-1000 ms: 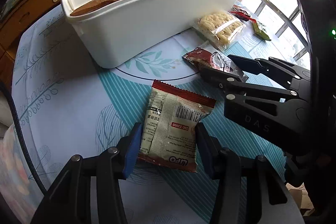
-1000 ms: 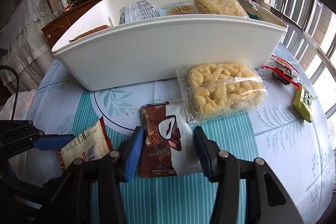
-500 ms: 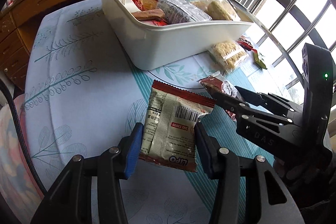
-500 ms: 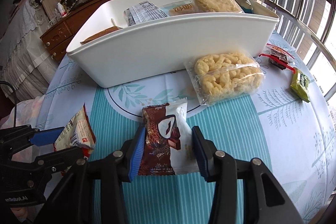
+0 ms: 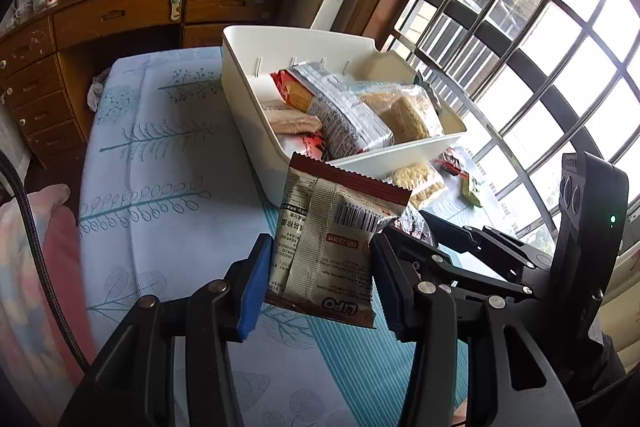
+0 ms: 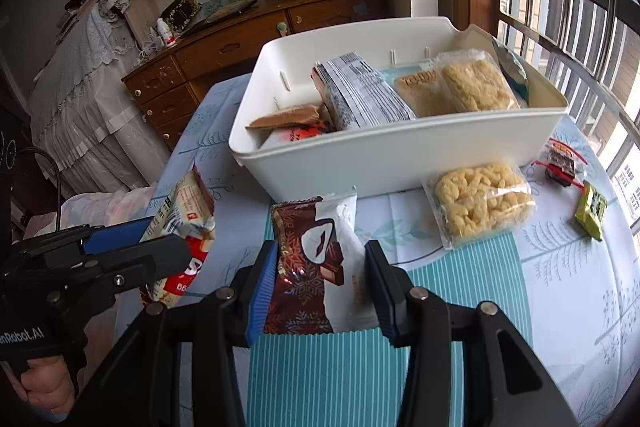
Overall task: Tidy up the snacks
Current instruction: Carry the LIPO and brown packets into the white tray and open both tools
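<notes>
Both packets are now riding clear of the tablecloth (image 6: 560,287), the left gripper (image 5: 318,281) pinching the LIPO snack packet (image 5: 332,247) and the right gripper (image 6: 318,285) clamping the chocolate wafer packet (image 6: 312,263) (both narrowly closed), heading for the white bin (image 6: 400,155), presumably for dropping in.

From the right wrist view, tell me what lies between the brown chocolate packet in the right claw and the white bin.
Only bare tablecloth shows between the brown chocolate packet and the white bin in the right wrist view; the puffed snack bag lies off to the right.
</notes>
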Available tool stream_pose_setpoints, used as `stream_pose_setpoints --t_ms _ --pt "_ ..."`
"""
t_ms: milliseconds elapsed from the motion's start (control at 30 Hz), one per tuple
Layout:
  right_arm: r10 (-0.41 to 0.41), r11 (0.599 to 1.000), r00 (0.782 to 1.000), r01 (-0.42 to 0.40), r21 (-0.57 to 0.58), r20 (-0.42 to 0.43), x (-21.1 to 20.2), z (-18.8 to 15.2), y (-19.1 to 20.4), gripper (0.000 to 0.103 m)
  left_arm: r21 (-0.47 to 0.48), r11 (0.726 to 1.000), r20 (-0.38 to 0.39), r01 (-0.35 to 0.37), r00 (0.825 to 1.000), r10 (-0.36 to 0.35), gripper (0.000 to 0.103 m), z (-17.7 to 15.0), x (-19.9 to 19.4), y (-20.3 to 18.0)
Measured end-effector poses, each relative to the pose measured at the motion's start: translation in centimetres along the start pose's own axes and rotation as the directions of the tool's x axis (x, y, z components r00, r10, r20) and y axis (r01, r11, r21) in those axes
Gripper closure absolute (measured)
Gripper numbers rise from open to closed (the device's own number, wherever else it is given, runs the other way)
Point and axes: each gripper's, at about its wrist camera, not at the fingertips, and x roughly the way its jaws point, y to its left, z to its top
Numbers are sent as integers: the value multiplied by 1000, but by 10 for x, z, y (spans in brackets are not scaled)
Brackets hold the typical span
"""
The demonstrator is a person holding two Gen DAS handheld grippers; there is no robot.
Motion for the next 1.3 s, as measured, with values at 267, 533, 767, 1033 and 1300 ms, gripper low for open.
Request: stream_pose_setpoints --t_ms 267,533,767,1033,1300 --pt "63 998 995 -60 -36 80 -20 30 -6 59 -99 995 111 -16 993 27 55 34 -7 -12" --pt "94 995 984 -86 -57 151 -26 69 -30 58 -196 980 212 -38 974 80 55 74 6 -25" --pt "110 991 976 -93 -98 188 -19 99 -58 58 -278 958 259 -74 954 149 55 99 26 -32" --pt "111 986 973 -81 -148 203 4 113 -85 58 -355 924 246 -144 939 241 55 105 54 -37" --pt "95 977 969 -46 -209 229 24 111 -95 56 -418 885 201 -207 929 312 55 102 81 -38"
